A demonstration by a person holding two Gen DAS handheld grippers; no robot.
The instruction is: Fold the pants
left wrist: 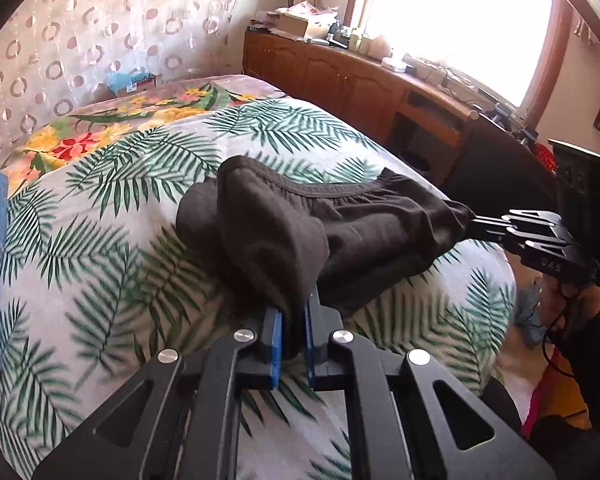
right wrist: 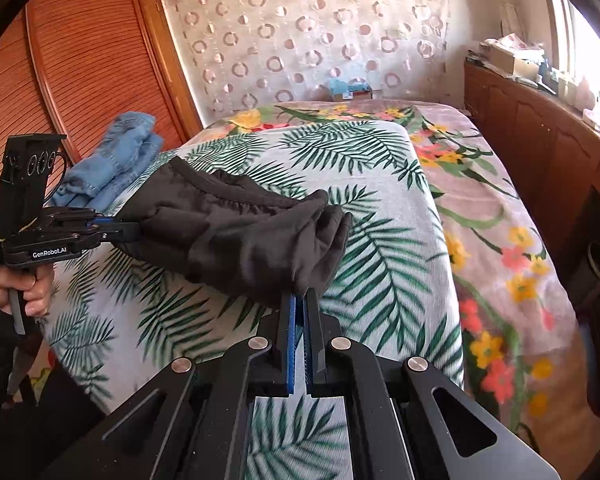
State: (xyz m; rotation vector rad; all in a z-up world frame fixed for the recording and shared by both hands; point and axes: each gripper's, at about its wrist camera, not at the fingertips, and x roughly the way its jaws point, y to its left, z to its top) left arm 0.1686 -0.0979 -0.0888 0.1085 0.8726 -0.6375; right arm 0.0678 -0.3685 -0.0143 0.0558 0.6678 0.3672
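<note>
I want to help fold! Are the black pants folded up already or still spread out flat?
Bunched, not flat or neatly folded. The black pants hang in a rumpled heap between the left gripper and right gripper, both pinching them.

Black pants (left wrist: 284, 220) — palm-leaf blanket (left wrist: 112, 216)

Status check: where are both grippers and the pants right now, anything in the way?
Left gripper and right gripper both shut on black pants, bunched above leaf blanket. Folded jeans well aside.
</note>
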